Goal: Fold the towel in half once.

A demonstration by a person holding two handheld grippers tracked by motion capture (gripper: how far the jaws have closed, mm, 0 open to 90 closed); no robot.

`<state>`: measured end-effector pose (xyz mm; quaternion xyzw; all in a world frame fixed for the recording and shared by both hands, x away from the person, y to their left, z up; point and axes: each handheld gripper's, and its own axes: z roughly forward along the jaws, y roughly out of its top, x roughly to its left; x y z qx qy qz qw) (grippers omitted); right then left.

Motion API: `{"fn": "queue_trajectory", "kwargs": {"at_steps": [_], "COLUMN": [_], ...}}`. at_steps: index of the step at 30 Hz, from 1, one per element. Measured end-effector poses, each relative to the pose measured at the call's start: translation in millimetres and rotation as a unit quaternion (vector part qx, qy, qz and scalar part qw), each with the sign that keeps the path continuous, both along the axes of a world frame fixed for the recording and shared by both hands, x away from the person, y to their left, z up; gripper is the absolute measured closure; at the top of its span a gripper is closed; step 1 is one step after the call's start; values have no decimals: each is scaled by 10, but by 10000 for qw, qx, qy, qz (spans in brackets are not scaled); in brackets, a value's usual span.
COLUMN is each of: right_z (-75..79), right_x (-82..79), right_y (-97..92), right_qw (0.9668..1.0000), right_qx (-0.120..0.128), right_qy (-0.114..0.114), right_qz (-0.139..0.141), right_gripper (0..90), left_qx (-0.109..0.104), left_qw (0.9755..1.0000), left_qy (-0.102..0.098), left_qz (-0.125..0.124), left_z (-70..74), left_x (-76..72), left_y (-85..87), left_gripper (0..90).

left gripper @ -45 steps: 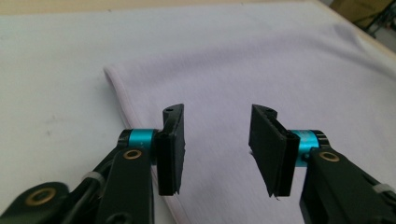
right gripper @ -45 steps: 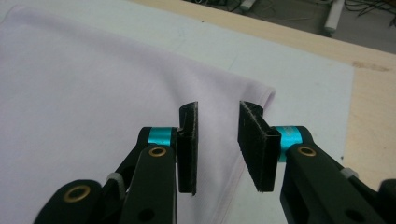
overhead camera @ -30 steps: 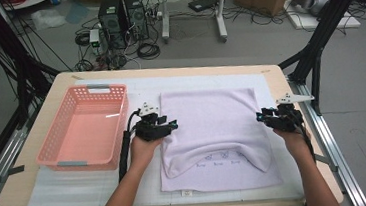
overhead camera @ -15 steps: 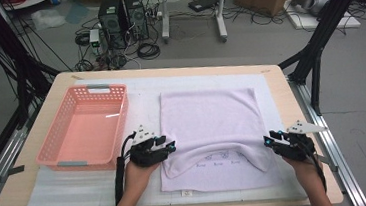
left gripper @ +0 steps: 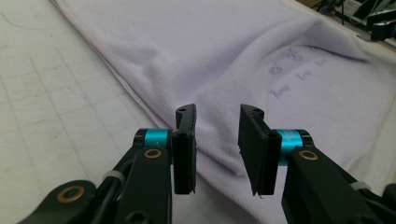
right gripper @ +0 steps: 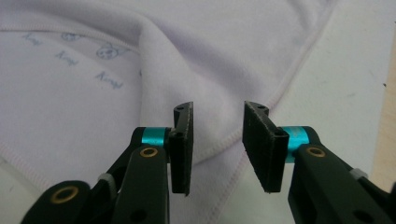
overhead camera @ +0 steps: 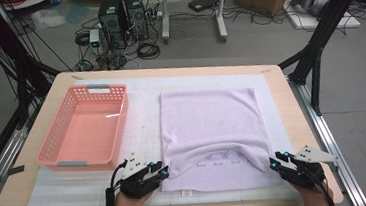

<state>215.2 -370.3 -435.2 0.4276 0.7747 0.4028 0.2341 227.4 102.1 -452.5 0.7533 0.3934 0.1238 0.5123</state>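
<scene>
1. The table [overhead camera: 281, 99] carried a white gridded mat [overhead camera: 144, 136], and every place below is given relative to the lavender towel [overhead camera: 210, 125] that lay on that mat.
2. The lavender towel sat flat to the right of the table's middle, folded so that its upper layer ended short of the near edge. A strip of the lower layer with small blue printed figures [overhead camera: 221, 162] was left showing there.
3. A pink plastic basket [overhead camera: 85, 129] stood to the left of the towel, apart from it, with nothing visible inside.
4. The left gripper [overhead camera: 159, 173] rested at the towel's near left corner. In the left gripper view [left gripper: 217, 144] its jaws stood parted with a clear gap, the towel's stitched edge running beneath that gap, and nothing was pinched between them.
5. The right gripper [overhead camera: 279, 162] rested at the towel's near right corner. In the right gripper view [right gripper: 217, 144] its jaws were likewise apart, above the rounded corner of the folded layer, holding nothing.
6. A person's hand [overhead camera: 129, 203] came in from the near side behind the left gripper, below the towel's near edge.
</scene>
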Motion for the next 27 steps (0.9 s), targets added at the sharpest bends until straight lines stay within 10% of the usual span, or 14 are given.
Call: {"fn": "queue_trajectory", "kwargs": {"at_steps": [9, 20, 27], "right_z": [38, -140, -154], "right_x": [-133, -30, -10], "right_y": [-48, 203, 227], "right_qw": [9999, 9978, 9976], "right_qx": [126, -243, -340], "right_qy": [5, 329, 276], "right_qz": [110, 515, 541], "right_gripper": [780, 663, 772], "left_qx": [508, 1119, 1075], "left_qw": [9985, 9929, 9936], "left_qy": [3, -389, -356], "left_qz": [-211, -110, -38], "left_z": [-41, -63, -63], "left_x": [-38, -66, -55], "left_y": [-189, -357, -366], "left_gripper": [597, 674, 806]}}
